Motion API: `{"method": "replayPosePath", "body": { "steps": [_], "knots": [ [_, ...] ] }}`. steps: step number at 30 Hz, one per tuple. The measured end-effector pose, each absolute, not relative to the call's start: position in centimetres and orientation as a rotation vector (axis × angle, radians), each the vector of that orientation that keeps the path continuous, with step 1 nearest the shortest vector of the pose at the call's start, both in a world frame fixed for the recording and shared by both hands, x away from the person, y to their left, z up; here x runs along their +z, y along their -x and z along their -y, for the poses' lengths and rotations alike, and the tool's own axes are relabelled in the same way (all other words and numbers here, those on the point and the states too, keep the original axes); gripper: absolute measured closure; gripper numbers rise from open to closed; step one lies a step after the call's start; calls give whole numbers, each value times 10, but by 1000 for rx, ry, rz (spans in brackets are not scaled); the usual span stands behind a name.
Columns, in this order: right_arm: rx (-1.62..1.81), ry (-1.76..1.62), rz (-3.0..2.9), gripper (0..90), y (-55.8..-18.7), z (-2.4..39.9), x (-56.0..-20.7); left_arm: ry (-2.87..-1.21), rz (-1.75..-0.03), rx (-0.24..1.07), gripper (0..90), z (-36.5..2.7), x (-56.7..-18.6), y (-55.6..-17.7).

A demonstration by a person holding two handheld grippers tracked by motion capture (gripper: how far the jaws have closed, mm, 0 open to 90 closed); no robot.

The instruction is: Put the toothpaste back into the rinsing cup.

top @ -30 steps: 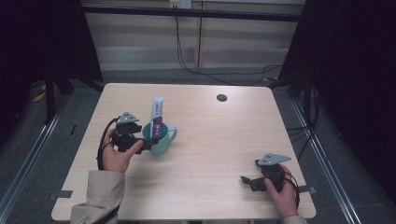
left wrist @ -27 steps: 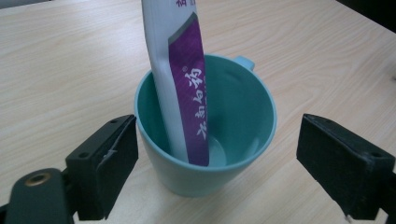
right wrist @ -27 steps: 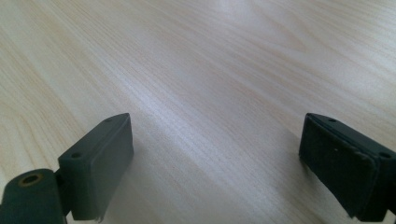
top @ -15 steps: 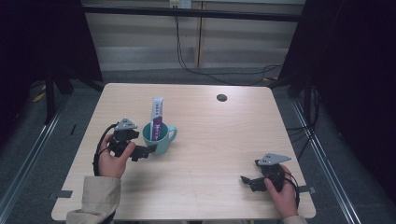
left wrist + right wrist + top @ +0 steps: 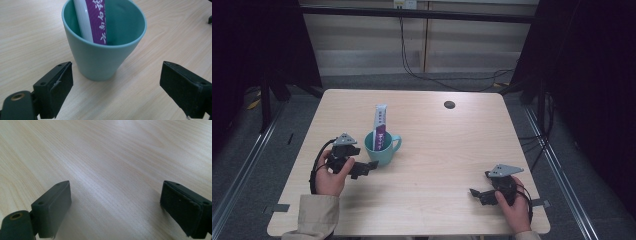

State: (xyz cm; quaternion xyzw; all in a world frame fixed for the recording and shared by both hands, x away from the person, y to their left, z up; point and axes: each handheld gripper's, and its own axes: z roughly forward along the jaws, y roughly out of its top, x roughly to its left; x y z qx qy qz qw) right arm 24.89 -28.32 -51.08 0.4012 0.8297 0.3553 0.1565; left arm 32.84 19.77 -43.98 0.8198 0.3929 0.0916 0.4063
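Right gripper [image 5: 479,194]: lay low at the near right corner of the table [image 5: 452,150], held in the person's right hand [image 5: 512,202], jaws spread wide with nothing between them.
Right gripper view: showed bare wood grain running ahead between the two black pads [image 5: 53,207], with open board on all sides.
Left gripper [image 5: 362,169]: sat at the near left, in the left hand [image 5: 332,172], jaws likewise parted and holding nothing.
Left gripper view: put the teal cup [image 5: 103,47] straight ahead, beyond the pad tips and not touching either one, with a gap of wood on both sides of its base.
Cup in the high view: the teal cup [image 5: 379,147] stood upright left of the table's centre, just beyond the left gripper, its handle pointing to the right.
Purple tube [image 5: 380,127]: stood on end inside the cup, leaning on the rim, its top well above the brim.
Seen close only: white lettering on the purple tube [image 5: 96,20] and the cup's hollow inside, which the high view left too small to read.
Seen from above only: a small dark round spot [image 5: 449,104] near the far edge.
Open room: the middle and right of the table lay bare, and the two grippers were well apart.
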Motion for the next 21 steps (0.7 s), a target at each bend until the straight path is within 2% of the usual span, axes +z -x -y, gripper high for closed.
{"method": "replayPosePath", "body": {
  "steps": [21],
  "knots": [
    [1016, -1149, -2375, 95, -249, 283, -511, -2084, -1025, 210, 124, -204, -466, -318]
  ]
}}
